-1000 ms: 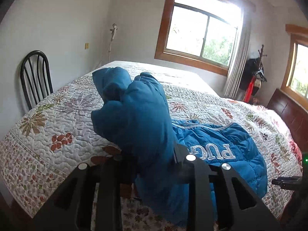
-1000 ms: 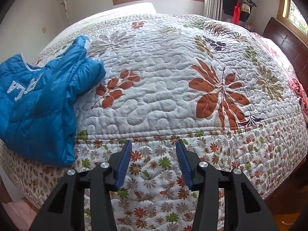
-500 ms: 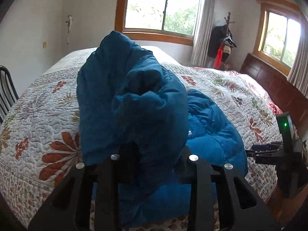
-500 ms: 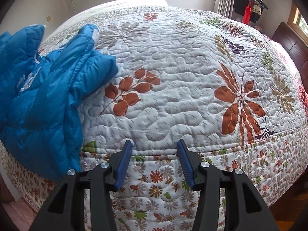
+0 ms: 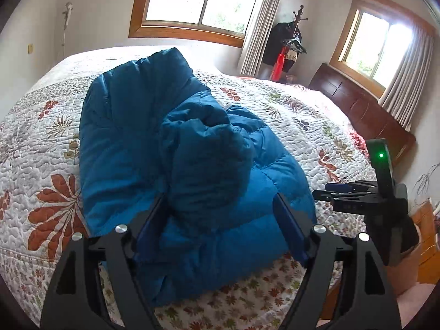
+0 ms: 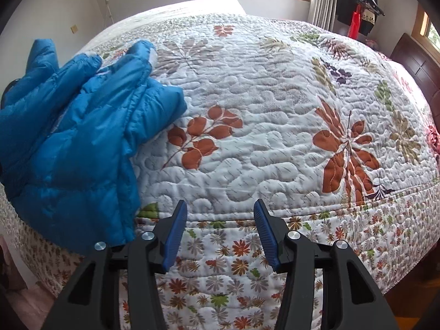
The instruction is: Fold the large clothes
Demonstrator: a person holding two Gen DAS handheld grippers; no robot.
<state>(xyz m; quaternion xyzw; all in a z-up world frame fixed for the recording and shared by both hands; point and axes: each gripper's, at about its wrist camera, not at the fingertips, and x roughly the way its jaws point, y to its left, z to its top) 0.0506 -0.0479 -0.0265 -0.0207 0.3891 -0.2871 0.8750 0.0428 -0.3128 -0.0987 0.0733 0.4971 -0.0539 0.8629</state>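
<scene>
Lying on the white quilted bedspread with orange and green leaves (image 5: 288,104) is the puffy blue down jacket (image 5: 123,137). It sits near the front edge of the bed, and its lower part hangs a little over that edge. In the left wrist view the jacket fills the middle, with 1 thick part folded up and over the rest. A dark, bunched lump of it sits at 12 o'clock from the left gripper (image 5: 220,220), right between the 2 blue pads. The jaws are spread wide around the lump. I cannot tell if the pads touch it.

The right gripper (image 6: 220,231) has its jaws wide too, and nothing is between them. It hangs over the front edge of the bed, with the jacket (image 6: 77,137) at 10 o'clock from it, just beside its left finger (image 6: 176,231). In the left wrist view the right gripper (image 5: 338,189) shows at 3 o'clock, with a small green light on it.

Far back at 1 o'clock stands a wooden coat rack with dark clothes (image 5: 288,46), next to a wood-framed window (image 5: 198,2) and a dark brown wooden headboard (image 5: 354,107).
</scene>
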